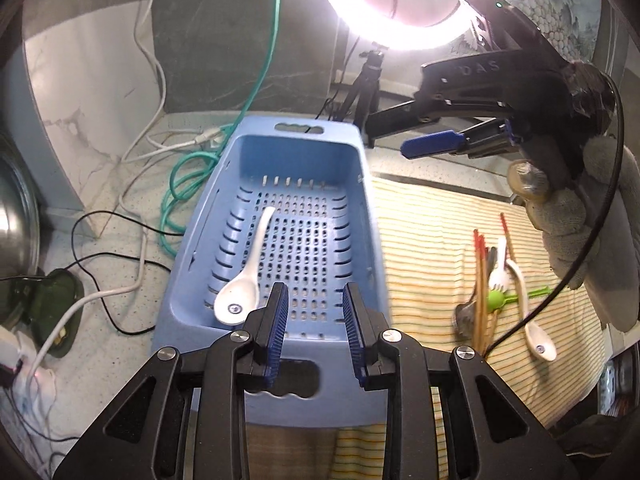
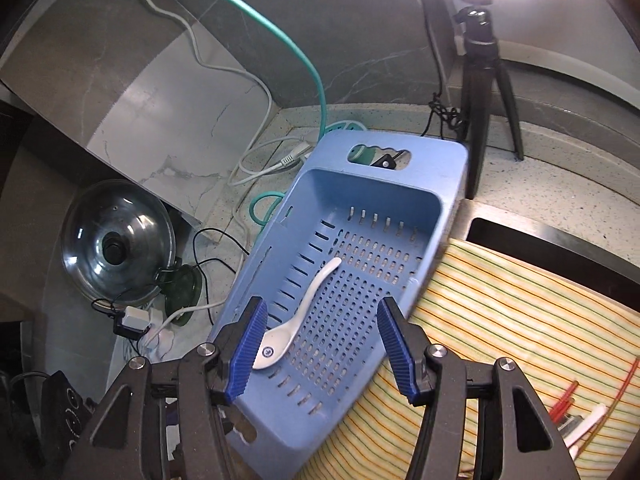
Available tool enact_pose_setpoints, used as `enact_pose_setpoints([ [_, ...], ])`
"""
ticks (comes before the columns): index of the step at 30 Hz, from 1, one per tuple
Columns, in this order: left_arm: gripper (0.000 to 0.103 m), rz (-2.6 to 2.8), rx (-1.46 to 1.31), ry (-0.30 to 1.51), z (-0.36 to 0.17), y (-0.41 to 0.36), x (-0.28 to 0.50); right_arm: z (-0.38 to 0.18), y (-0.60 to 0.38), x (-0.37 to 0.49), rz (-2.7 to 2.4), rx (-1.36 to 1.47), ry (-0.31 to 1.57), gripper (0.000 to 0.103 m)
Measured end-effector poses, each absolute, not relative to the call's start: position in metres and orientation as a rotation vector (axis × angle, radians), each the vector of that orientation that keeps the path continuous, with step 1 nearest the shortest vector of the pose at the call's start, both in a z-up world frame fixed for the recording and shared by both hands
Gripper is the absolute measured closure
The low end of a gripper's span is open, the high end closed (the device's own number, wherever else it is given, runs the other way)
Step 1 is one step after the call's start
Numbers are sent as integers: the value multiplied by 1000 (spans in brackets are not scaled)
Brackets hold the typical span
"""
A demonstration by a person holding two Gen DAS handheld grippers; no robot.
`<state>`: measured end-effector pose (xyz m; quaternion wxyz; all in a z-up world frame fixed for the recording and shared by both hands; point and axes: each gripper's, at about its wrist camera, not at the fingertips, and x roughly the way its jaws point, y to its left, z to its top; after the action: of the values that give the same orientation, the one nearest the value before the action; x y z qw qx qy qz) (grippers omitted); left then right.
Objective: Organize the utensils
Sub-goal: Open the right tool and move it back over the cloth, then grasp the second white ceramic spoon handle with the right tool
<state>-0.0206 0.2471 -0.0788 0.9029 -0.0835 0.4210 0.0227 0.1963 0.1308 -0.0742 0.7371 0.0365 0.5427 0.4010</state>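
Note:
A blue perforated basket (image 1: 362, 200) (image 2: 452, 168) stands on the counter with one white ceramic spoon (image 1: 248, 268) (image 2: 304, 308) lying in its left half. My left gripper (image 1: 316, 320) hovers over the basket's near end, open with nothing between its fingers. Over the basket's near left corner, my right gripper (image 2: 320, 344) is open wider and also holds nothing; the left wrist view shows it (image 1: 404, 142) in a gloved hand (image 1: 580, 232) beyond the basket's far right corner. On the striped cloth (image 1: 424, 240) (image 2: 500, 300) lie red-tipped chopsticks (image 1: 480, 276) (image 2: 564, 398), a white fork (image 1: 498, 274), a second white spoon (image 1: 536, 336), a metal spoon (image 1: 466, 316) and a green utensil (image 1: 496, 300).
White, green and black cables (image 1: 176, 184) (image 2: 256, 168) trail over the counter left of the basket. A glass pot lid (image 2: 116, 244) rests at the far left. A black tripod (image 2: 484, 80) with a bright ring light (image 1: 400, 0) stands behind the basket.

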Motion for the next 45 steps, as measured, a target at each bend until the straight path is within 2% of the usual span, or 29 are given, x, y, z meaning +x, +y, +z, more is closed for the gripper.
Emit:
enact_pose_setpoints([
  [10, 76, 1, -153, 842, -55, 177, -31, -38, 25, 196, 902, 110, 1124, 49],
  [14, 72, -40, -153, 855, -57, 145, -33, -39, -25, 197, 882, 132, 1131, 49],
  [19, 71, -94, -159, 886, -65, 104, -35, -51, -74, 194, 854, 117, 1157, 49],
  [22, 65, -135, -161, 910, -70, 79, -38, -62, -94, 194, 846, 124, 1183, 49],
  [34, 64, -245, -175, 1028, -107, 8, -39, -122, -126, 184, 835, 166, 1326, 50],
  [42, 64, -220, -216, 1091, -130, 1, -30, -158, -118, 181, 851, 169, 1421, 65],
  [45, 64, -214, -215, 1110, -135, 3, -26, -166, -113, 182, 846, 177, 1444, 66],
])
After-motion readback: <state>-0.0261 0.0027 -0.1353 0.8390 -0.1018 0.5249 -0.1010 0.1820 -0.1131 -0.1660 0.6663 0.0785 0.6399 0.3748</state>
